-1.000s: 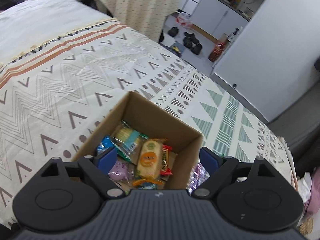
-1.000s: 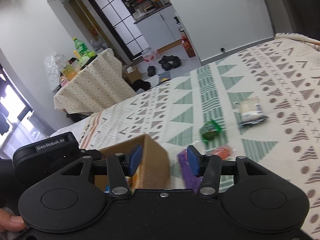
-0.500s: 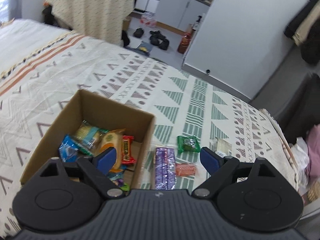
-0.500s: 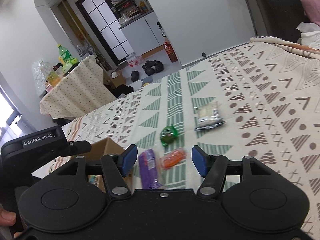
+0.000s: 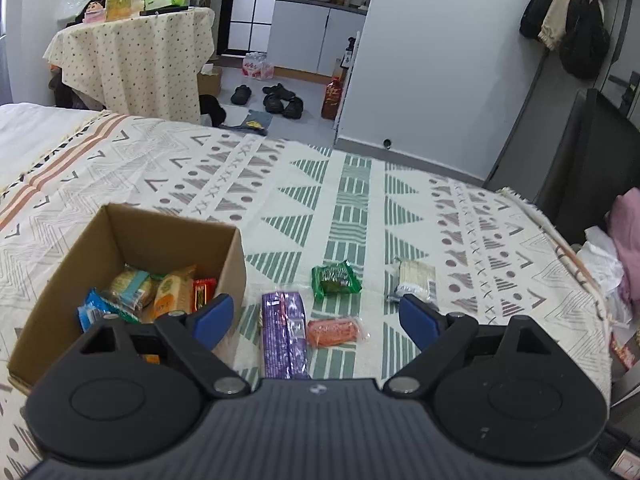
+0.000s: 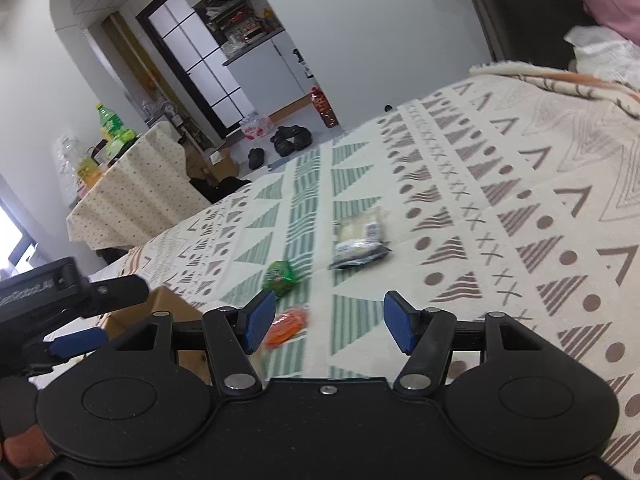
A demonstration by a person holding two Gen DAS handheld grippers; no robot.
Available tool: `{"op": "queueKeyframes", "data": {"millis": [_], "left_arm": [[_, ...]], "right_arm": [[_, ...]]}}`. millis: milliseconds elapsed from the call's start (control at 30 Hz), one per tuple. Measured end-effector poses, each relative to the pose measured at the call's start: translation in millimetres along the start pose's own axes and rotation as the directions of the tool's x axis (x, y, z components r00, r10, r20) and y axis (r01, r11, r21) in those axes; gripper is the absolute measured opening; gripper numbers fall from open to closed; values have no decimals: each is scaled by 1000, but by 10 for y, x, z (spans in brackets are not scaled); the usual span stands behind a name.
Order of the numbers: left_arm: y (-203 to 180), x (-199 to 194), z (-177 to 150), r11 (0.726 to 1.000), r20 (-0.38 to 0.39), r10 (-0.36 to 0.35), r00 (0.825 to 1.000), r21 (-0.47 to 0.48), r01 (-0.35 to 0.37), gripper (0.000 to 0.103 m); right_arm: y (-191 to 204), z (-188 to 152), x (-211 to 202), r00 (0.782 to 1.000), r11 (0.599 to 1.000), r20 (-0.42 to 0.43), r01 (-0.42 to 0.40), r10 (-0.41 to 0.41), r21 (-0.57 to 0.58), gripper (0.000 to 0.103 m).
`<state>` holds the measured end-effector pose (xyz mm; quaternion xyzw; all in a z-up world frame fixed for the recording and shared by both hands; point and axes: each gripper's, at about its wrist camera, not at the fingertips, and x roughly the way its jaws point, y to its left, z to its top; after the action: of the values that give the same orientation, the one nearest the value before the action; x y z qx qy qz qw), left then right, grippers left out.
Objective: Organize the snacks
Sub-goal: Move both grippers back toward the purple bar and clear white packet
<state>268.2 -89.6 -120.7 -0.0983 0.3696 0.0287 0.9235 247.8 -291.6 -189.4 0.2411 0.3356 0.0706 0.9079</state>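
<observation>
An open cardboard box (image 5: 132,232) with several snack packets inside sits on the patterned bedspread, left in the left wrist view; its corner shows in the right wrist view (image 6: 172,304). To its right lie a purple packet (image 5: 283,332), an orange packet (image 5: 333,331), a green packet (image 5: 335,278) and a clear cracker pack (image 5: 414,278). My left gripper (image 5: 316,318) is open and empty above the purple and orange packets. My right gripper (image 6: 329,321) is open and empty, with the orange packet (image 6: 289,322), green packet (image 6: 280,274) and cracker pack (image 6: 358,238) ahead of it.
The bedspread (image 5: 352,200) ends at a fringed edge on the right, beside a dark chair (image 5: 584,160) and pink clothes (image 5: 626,232). Beyond the bed are a cloth-covered table with bottles (image 5: 132,52), shoes on the floor (image 5: 280,98) and a white wall.
My left gripper has swung from over the box to the right, bringing the loose packets into view. My right gripper has also moved right and opened wider.
</observation>
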Motion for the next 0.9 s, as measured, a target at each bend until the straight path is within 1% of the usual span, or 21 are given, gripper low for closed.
{"op": "queueKeyframes", "data": {"millis": [133, 267, 400, 533, 600, 667, 800, 900], "left_arm": [[-115, 135, -108, 999, -19, 40, 999, 4, -40, 87], [-253, 279, -191, 996, -25, 75, 997, 47, -74, 85], [-315, 463, -250, 990, -30, 131, 991, 61, -129, 81], [-281, 652, -281, 980, -52, 198, 979, 44, -195, 76], [-260, 750, -306, 975, -74, 220, 973, 34, -218, 68], [-243, 849, -334, 969, -92, 246, 965, 32, -244, 65], [-196, 983, -370, 956, -122, 291, 949, 22, -291, 61], [-178, 1048, -374, 950, -130, 311, 941, 26, -310, 61]], "right_arm": [[-130, 25, 67, 1000, 1000, -1, -4, 4, 24, 60], [-206, 76, 169, 1000, 999, -2, -30, 30, 36, 60], [-271, 118, 317, 999, 998, -2, -48, 48, 47, 60], [-358, 130, 460, 998, 997, -20, -52, 53, 64, 60], [-384, 155, 532, 998, 997, -27, -53, 55, 62, 60], [-401, 187, 602, 998, 997, -27, -53, 54, 56, 60], [-439, 231, 757, 997, 996, -33, -69, 70, 57, 60], [-449, 251, 888, 995, 995, -49, -80, 82, 53, 60]]}}
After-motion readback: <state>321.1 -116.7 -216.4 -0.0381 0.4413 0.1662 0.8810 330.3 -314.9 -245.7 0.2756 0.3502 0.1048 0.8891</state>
